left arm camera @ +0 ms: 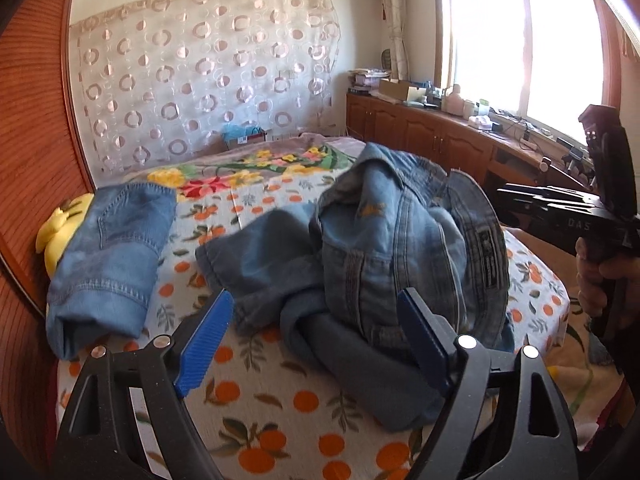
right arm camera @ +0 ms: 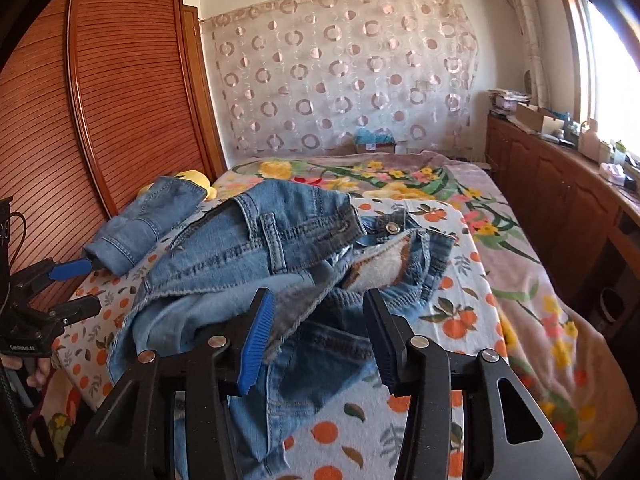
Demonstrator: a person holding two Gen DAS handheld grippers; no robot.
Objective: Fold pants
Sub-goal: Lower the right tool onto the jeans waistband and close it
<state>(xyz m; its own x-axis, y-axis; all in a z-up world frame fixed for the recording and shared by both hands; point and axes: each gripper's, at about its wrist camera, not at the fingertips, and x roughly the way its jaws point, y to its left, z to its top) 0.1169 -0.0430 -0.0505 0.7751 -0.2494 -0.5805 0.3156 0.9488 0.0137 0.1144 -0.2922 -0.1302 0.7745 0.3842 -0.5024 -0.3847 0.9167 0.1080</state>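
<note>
At the far left stood a slatted wooden wardrobe (right arm camera: 132, 92), and against it a yellow plush toy (left arm camera: 60, 224) lay partly under a folded pair of jeans (left arm camera: 108, 256) on the bed (left arm camera: 272, 432), whose sheet was printed with oranges. Right of that, near the bed's near edge, the crumpled pants (left arm camera: 372, 256) lay in a heap, waistband and button uppermost in the right wrist view. The left gripper (left arm camera: 316, 344) hung over the heap's near side with its jaws spread wide, the denim between them but not pinched. The right gripper (right arm camera: 320, 340) stood over the same heap with jaws partly apart, the cloth lying between the pads without being clamped. Further right, a wooden cabinet (right arm camera: 560, 184) ran beneath the bright window (left arm camera: 520, 36).
</note>
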